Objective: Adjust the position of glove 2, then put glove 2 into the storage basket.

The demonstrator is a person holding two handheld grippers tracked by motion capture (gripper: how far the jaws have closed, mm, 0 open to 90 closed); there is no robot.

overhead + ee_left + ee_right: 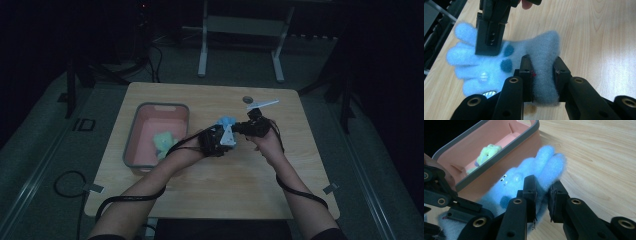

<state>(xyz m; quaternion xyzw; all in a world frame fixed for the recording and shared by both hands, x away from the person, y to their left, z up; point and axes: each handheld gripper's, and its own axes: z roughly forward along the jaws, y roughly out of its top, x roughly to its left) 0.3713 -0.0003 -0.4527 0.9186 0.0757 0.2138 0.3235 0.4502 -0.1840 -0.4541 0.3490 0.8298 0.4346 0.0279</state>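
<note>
A fuzzy light-blue glove-shaped toy (pixel 227 121) with dark blue spots and small eyes hangs above the wooden table (pixel 210 195) near its middle. My left gripper (pixel 543 72) is shut on its cuff end (pixel 544 82), the pads pressing into the fluff. My right gripper (pixel 543 192) is shut on one of its fingers (pixel 549 167). In the high view the left gripper (pixel 222 131) and the right gripper (pixel 237 126) meet at the toy from either side. The right gripper (pixel 490 37) comes in from above in the left gripper view.
A pink bin with a grey rim (pixel 160 106) stands on the left half of the table and holds a yellow-green plush toy (pixel 162 142), seen close in the right gripper view (pixel 487 153). A small round dark disc (pixel 247 99) lies near the far edge. Cables trail off the front edge.
</note>
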